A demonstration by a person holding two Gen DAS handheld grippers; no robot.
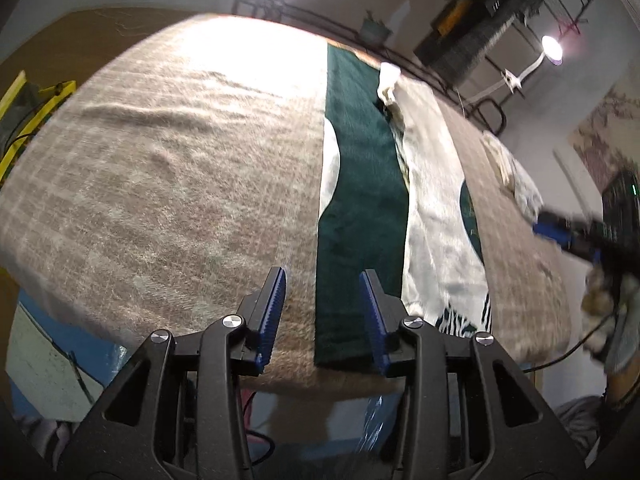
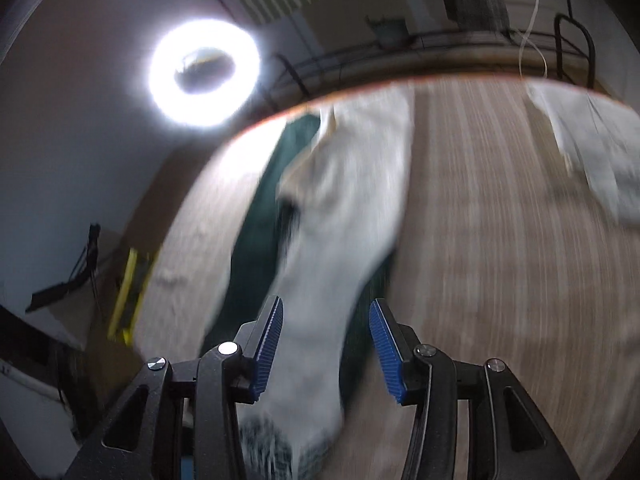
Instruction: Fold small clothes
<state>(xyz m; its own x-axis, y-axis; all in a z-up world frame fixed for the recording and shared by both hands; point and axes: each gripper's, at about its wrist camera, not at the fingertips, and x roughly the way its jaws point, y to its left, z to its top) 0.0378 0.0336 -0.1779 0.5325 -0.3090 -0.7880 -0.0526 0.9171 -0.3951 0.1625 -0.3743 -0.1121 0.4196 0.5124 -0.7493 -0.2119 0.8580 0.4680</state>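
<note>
I think I am between grabs: my left gripper [image 1: 323, 312] is let go and holds nothing, with the green and white shirt [image 1: 362, 184] lying flat just past its fingers. My right gripper [image 2: 326, 344] is let go too, empty above the shirt's white part. Next I must pinch an edge and fold it over.

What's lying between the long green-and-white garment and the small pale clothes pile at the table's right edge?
Only bare beige plaid table cover separates the green-and-white garment from the pale clothes pile, as the left wrist view shows.
</note>
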